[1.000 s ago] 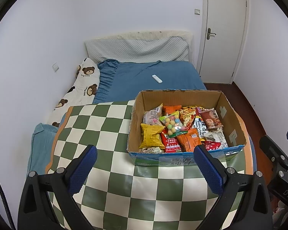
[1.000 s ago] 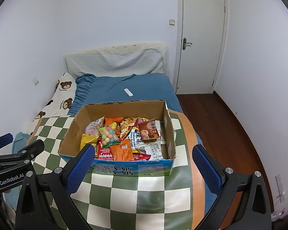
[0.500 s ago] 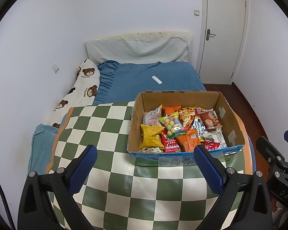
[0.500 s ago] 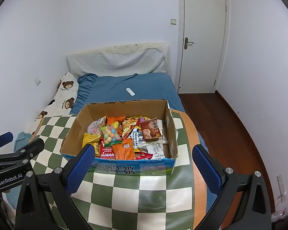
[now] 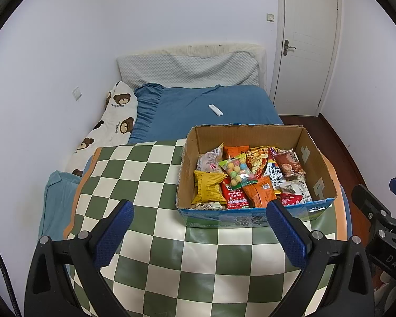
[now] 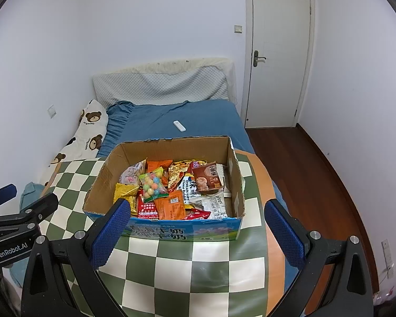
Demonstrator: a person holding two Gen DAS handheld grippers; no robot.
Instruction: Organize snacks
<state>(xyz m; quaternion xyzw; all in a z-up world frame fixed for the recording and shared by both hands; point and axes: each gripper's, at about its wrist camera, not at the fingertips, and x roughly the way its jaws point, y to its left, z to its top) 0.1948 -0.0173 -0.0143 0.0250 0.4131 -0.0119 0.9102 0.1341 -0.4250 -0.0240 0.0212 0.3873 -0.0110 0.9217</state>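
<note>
An open cardboard box [image 5: 315, 163] [image 6: 236, 169] with a blue printed front stands on the green-and-white checked table [image 5: 145, 174] [image 6: 187, 261]. It holds several snack packets: a yellow bag [image 5: 207, 189] [image 6: 125, 190], a clear bag of coloured balls [image 5: 237, 171] [image 6: 153, 182], an orange packet [image 5: 257, 194] [image 6: 170, 206], a brown packet [image 5: 287, 165] [image 6: 207, 178]. My left gripper [image 5: 200, 231] is open and empty, in front of the box's left half. My right gripper [image 6: 195, 231] is open and empty, in front of the box.
A bed with a blue sheet [image 5: 219, 103] lies behind the table, with a white remote [image 5: 216, 110] [image 6: 179, 126] and a bear-print pillow [image 5: 111, 124]. A closed white door [image 6: 277, 58] and wooden floor [image 6: 303, 163] are at right.
Both grippers have drifted slightly, so the box sits a little lower and nearer in both views. Both stay open and empty.
</note>
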